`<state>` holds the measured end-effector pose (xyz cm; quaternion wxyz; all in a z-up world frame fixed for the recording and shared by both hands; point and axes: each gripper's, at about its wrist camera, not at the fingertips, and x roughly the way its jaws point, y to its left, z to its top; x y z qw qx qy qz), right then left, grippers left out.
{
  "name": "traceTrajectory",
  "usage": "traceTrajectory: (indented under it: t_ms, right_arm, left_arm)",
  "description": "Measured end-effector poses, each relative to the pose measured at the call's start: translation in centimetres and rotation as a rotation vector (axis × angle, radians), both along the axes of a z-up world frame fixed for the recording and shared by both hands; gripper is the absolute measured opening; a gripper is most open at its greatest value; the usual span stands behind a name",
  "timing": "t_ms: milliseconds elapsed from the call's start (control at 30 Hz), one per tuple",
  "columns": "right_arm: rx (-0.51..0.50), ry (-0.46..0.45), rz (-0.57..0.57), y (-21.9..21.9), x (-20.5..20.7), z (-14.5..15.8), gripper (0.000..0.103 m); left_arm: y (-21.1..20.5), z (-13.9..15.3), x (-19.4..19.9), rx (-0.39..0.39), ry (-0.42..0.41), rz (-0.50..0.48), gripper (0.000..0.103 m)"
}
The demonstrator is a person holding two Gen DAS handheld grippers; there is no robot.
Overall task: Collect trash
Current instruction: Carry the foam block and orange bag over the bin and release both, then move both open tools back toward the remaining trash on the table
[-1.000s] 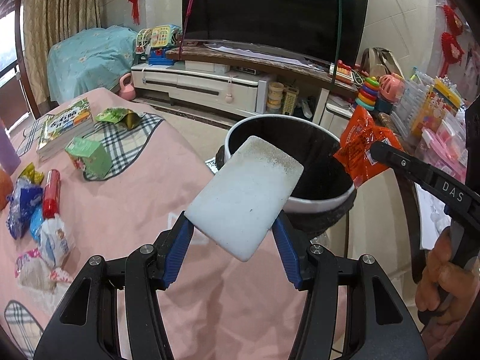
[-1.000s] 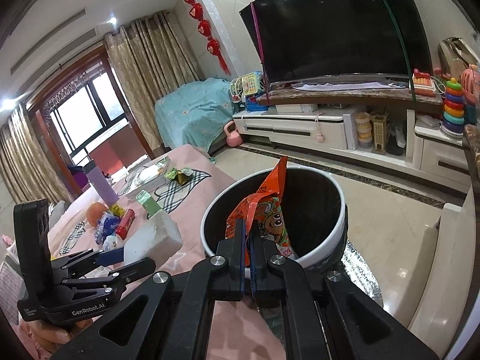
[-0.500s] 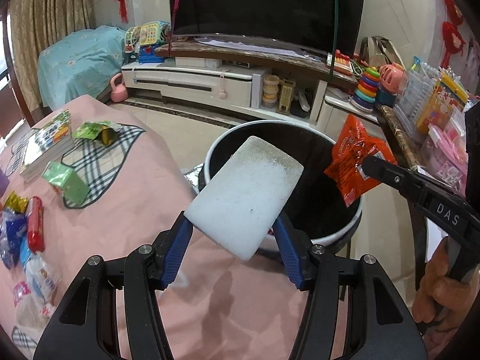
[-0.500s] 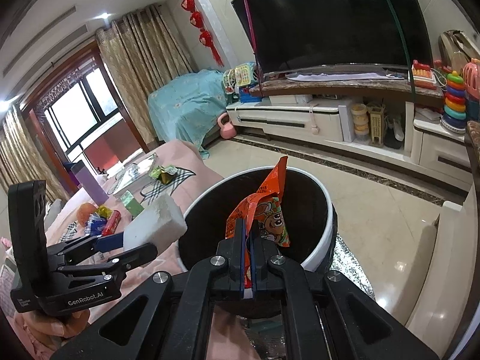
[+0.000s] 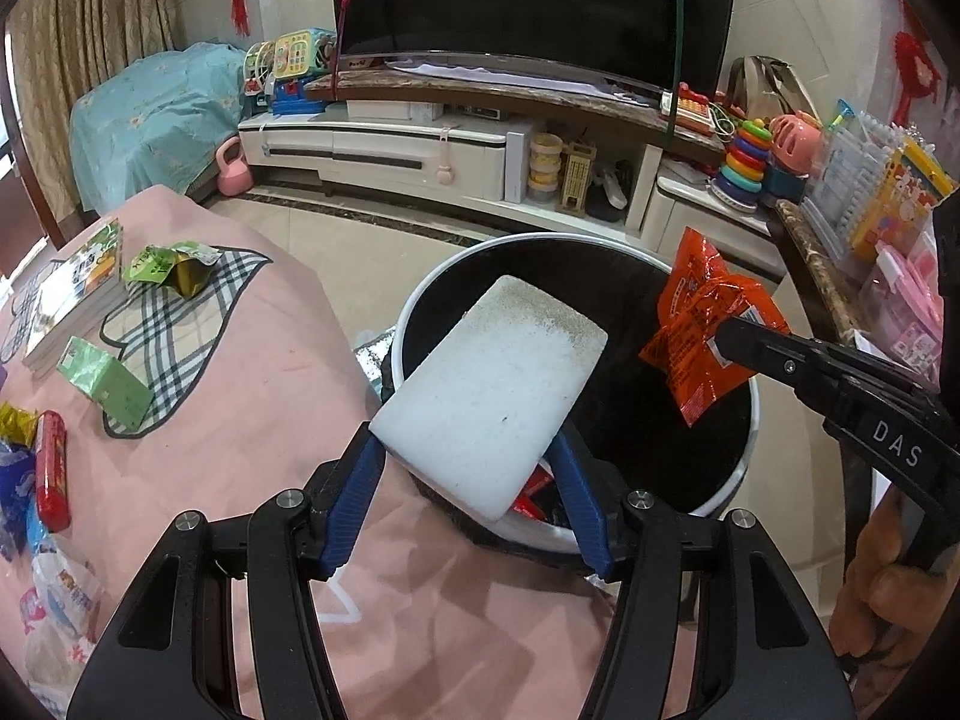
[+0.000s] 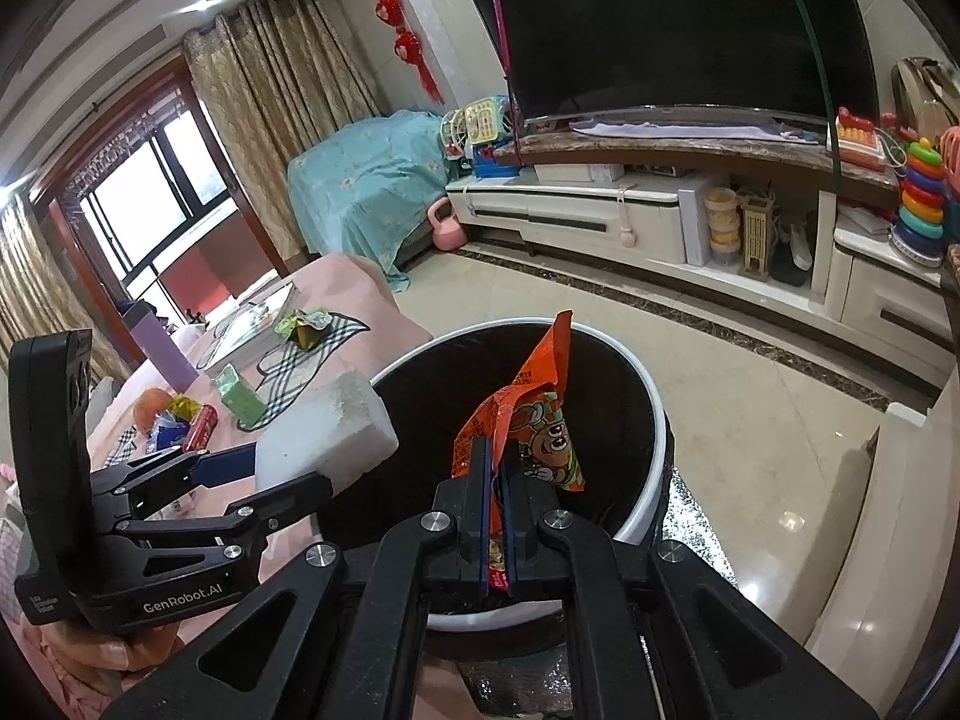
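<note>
A round trash bin [image 5: 741, 468] with a white rim and black liner stands beside the pink-covered table [image 5: 252, 420]; it also shows in the right wrist view [image 6: 657, 450]. My left gripper [image 5: 468, 450] is shut on a white foam block [image 5: 492, 384] and holds it over the bin's near rim. My right gripper [image 6: 495, 462] is shut on an orange snack wrapper [image 6: 528, 414] above the bin's opening; that wrapper [image 5: 702, 330] shows at the right in the left wrist view. The foam block [image 6: 327, 426] sits left of the wrapper.
Loose trash lies on the table: a green carton [image 5: 105, 381], a green wrapper [image 5: 174, 264], a red tube [image 5: 51, 468], blue and white packets [image 5: 54, 594]. A book [image 5: 72, 294] lies at the far left. A TV cabinet [image 5: 390, 150] and toy shelves [image 5: 870, 204] stand behind.
Both grippers moved forward over the bin with their loads; the bin now lies closer and lower in both views. The grips have not changed.
</note>
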<state>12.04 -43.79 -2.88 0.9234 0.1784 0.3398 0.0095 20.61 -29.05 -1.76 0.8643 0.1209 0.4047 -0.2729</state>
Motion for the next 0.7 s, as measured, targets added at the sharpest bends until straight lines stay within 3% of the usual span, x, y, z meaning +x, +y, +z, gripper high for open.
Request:
traceTrajectory:
  t_ms: [233, 367, 433, 500, 633, 700]
  right_arm:
    - [-0.005, 0.02, 0.002, -0.1, 0.6, -0.3, 0.007]
    - [0.0, 0.026, -0.003, -0.3, 0.8, -0.4, 0.009]
    - [0.009, 0.027, -0.009, -0.5, 0.8, -0.4, 0.016]
    - [0.026, 0.016, -0.017, -0.8, 0.5, -0.3, 0.039]
    - [0.044, -0.012, -0.029, -0.7, -0.3, 0.1, 0.052]
    - [0.062, -0.032, -0.033, -0.6, -0.7, 0.4, 0.08]
  left_arm:
    - [-0.3, -0.3, 0.4, 0.004, 0.008, -0.006, 0.061]
    - [0.1, -0.2, 0.2, -0.009, 0.007, -0.004, 0.081]
    - [0.4, -0.2, 0.1, -0.016, 0.013, 0.005, 0.085]
    - [1.2, -0.2, -0.1, -0.025, 0.019, 0.016, 0.085]
    - [2.7, -0.2, -0.6, -0.036, 0.014, 0.046, 0.086]
    - [3.7, -0.2, -1.3, -0.045, 0.002, 0.064, 0.086]
